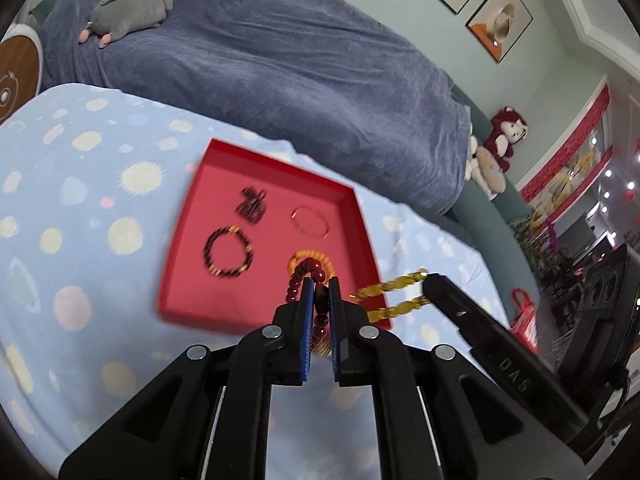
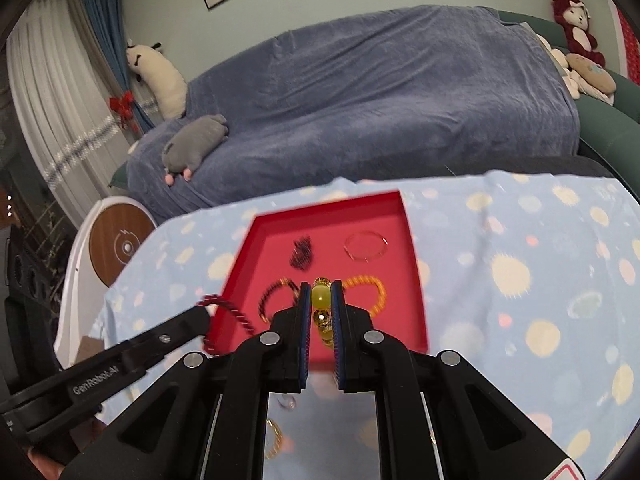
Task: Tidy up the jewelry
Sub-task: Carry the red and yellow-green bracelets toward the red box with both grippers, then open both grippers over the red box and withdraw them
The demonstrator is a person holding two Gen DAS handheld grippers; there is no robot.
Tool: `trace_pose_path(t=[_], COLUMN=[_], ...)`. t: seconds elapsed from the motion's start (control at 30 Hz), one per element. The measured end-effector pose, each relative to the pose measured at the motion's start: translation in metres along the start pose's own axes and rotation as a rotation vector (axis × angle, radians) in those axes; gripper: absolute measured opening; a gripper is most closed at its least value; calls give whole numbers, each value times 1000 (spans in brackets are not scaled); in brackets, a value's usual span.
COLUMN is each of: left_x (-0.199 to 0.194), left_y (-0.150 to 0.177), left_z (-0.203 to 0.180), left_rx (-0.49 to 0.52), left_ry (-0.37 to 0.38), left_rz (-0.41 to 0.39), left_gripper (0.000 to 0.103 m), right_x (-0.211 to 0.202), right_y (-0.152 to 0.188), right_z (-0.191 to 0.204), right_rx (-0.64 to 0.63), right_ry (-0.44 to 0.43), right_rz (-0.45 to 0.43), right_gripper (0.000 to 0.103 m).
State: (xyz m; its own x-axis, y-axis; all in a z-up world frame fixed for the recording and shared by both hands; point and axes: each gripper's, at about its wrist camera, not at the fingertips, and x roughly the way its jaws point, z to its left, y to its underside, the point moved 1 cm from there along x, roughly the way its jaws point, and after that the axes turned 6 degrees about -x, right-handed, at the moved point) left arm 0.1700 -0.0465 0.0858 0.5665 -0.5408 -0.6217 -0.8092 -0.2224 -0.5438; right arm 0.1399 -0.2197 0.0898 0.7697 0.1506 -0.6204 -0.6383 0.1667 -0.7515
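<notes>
Left gripper [image 1: 320, 292]: jaws clamped on dark red bead bracelet [image 1: 298, 280], loop dangling at lower centre of left view, over red tray [image 1: 360, 220]. Right gripper [image 2: 321, 296]: jaws clamped on yellow bead bracelet [image 2: 322, 312], centre of right view, above same tray. Tray sits on spotted blue cloth [image 2: 520, 264] over table.

Risks for you: thin grip on round beads, slip likely. Hanging loops may snag black bracelet [image 1: 229, 251], orange bracelet [image 2: 366, 294] or tray rim. Grippers near each other, loops may tangle.

Left hand-held gripper [image 1: 320, 292] clamped (right hand-held gripper [image 2: 321, 296] too)
</notes>
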Motion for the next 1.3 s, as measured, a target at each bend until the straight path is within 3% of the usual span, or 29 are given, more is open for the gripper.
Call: trace_pose_path(t=[0.1, 0.2, 0.33, 0.4, 0.5, 0.6, 0.73, 1.3], left_x=[15, 38, 71, 74, 69, 62, 46, 5], left_y=[-18, -22, -10, -2, 8, 12, 19, 86], left_z=[2, 16, 46, 56, 67, 69, 62, 78], left_rx=[-54, -106, -136, -118, -89, -46, 10, 19], left_ry=[39, 31, -77, -136, -227, -257, -297, -333], left_rz=[-6, 26, 100, 92, 50, 3, -49, 34], left_gripper=[7, 7, 8, 10, 35, 40, 56, 56], right_x=[18, 46, 79, 84, 80, 71, 51, -3], right_y=[-11, -2, 27, 39, 49, 55, 59, 116], right_z=[2, -6, -24, -31, -39, -45, -43, -24], right_rx=[33, 84, 120, 113, 104, 98, 69, 71], right_ry=[-31, -39, 0, 34, 93, 125, 150, 119], right_rz=[-5, 48, 145, 174, 171, 151, 113, 167], right_gripper=[9, 9, 9, 10, 17, 32, 41, 41])
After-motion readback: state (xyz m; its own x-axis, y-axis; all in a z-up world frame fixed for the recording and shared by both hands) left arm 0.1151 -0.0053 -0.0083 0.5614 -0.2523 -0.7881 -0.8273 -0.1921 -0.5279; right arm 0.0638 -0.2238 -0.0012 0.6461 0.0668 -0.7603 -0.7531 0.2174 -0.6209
